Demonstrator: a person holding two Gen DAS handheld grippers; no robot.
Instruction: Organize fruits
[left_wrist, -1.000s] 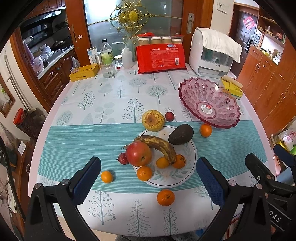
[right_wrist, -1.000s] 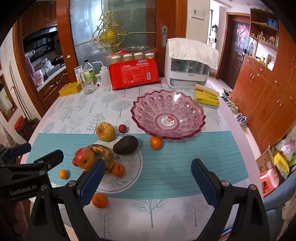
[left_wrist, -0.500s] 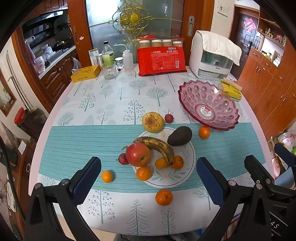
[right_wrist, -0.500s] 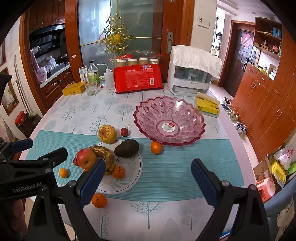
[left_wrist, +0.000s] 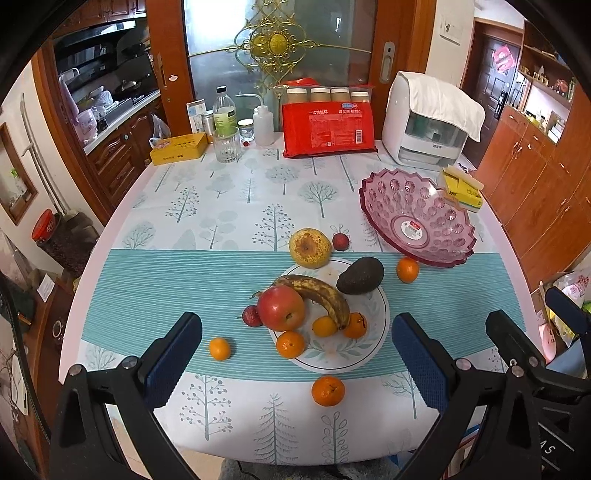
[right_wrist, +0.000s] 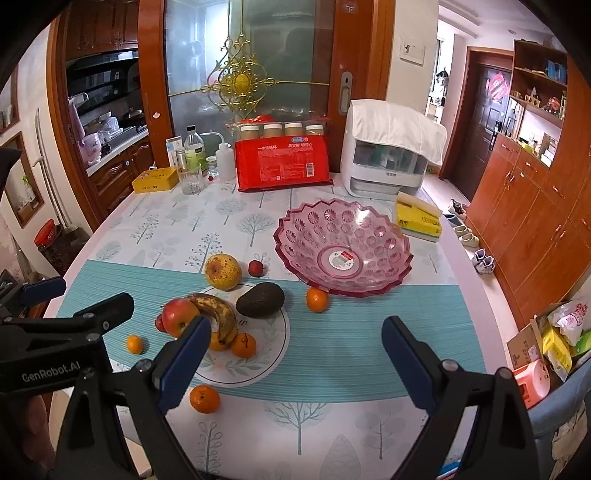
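A white plate (left_wrist: 373, 350) (right_wrist: 266, 354) holds a red apple (left_wrist: 281, 307) (right_wrist: 179, 316), a brown banana (left_wrist: 319, 293) (right_wrist: 218, 310), an avocado (left_wrist: 360, 275) (right_wrist: 260, 299) and small oranges (left_wrist: 290, 344). A yellow pear (left_wrist: 309, 247) (right_wrist: 222, 271), a small red fruit (left_wrist: 340, 241) and loose oranges (left_wrist: 328, 390) (right_wrist: 317, 299) lie around it. An empty pink glass bowl (left_wrist: 417, 218) (right_wrist: 343, 247) stands right of the plate. My left gripper (left_wrist: 295, 360) is open above the near table edge. My right gripper (right_wrist: 291, 363) is open to the right of it.
At the table's far edge stand a red package (left_wrist: 328, 127), a white appliance (left_wrist: 430, 122), bottles and a glass (left_wrist: 226, 144), and a yellow box (left_wrist: 179, 147). A yellow pack (left_wrist: 461, 190) lies beside the bowl. Wooden cabinets (right_wrist: 535, 221) line the right wall.
Both grippers have lifted and drawn back slightly, so the table looks a little farther off. The fruits have not moved.
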